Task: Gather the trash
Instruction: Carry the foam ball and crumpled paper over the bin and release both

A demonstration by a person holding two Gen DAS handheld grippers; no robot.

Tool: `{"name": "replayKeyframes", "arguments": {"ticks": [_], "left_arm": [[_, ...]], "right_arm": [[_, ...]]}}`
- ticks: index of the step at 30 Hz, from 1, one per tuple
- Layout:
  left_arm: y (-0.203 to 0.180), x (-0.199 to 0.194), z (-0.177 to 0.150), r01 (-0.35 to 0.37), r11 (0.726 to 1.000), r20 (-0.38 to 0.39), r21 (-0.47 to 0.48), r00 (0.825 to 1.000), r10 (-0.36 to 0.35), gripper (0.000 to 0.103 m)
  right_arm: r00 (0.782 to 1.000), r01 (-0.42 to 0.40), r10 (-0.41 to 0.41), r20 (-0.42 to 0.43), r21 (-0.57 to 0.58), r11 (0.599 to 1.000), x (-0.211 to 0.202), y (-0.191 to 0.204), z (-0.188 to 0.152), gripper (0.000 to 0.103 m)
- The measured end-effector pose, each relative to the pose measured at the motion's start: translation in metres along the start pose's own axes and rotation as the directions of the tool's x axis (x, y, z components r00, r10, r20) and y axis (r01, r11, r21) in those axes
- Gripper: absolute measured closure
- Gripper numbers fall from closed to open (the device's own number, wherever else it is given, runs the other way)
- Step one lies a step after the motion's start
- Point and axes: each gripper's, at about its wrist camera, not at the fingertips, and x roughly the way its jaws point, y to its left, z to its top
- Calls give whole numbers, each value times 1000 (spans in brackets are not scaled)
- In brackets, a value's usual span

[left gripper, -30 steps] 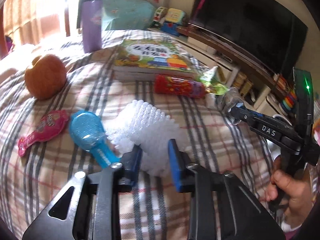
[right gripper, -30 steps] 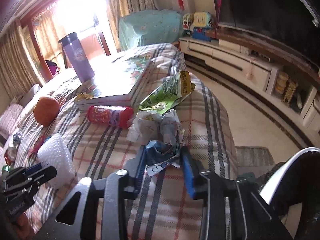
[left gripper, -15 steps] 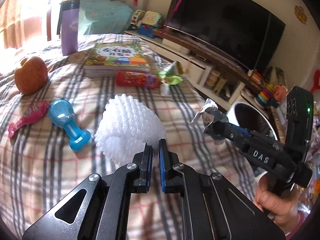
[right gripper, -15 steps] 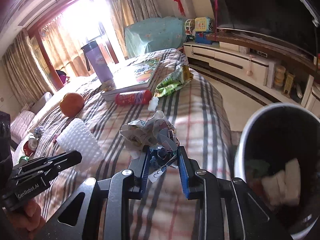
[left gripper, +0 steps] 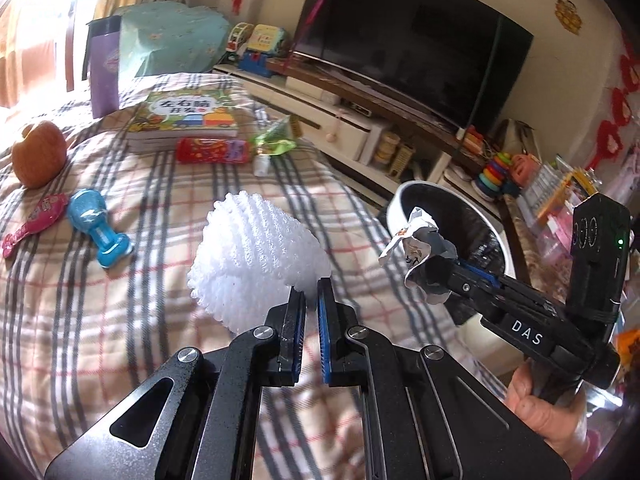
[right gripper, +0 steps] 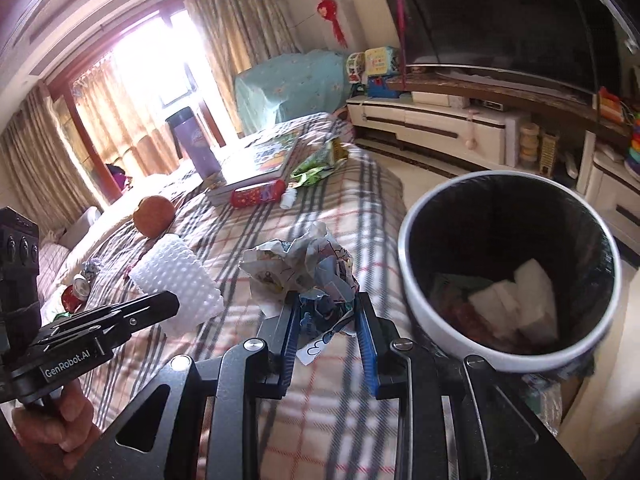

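Left tongs (left gripper: 311,294): pinched nearly closed on the edge of a white foam fruit net (left gripper: 256,262), held above the plaid bed cover (left gripper: 120,320) at centre frame. Right tongs (right gripper: 328,312): narrow, clamped on a crumpled printed paper wad (right gripper: 300,268) that bulges above the blue pads. In the left wrist view, the same wad (left gripper: 420,248) sits right in front of the rim of the bin.

Bin (right gripper: 412,280): white, black liner, on the right of the right wrist view, beside the bed edge. Already has white pieces and other scraps inside.

Step, as judged: carry phase, both pieces of trash in transit to the bin. Paper looks closest, net trails.

Next move calls for getting each load over the bin mouth, then opening the tongs. Net is light and grabbed only at its edge, so it could snag on the pads.

Still on the bed, upper part of the frames: green wrapper (right gripper: 316,166), red packet (right gripper: 258,194), small white bottle (right gripper: 287,200), book (left gripper: 184,114), orange fruit (left gripper: 38,154).
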Motion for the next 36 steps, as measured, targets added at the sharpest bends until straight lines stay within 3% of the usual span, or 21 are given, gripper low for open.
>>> {"name": "replayKeyframes", "arguments": {"ticks": [16,36], "left_arm": [[-67,14,-7,96,990,-45,98,995,-92,97],[-127,44,8,157,970,-83,188,986,-144,97]], "right_arm": [[995,85,-90,51,99,991,-44,-52,-13,76],[984,153,-167,67,177,972,-65,-104,-13,75]]}}
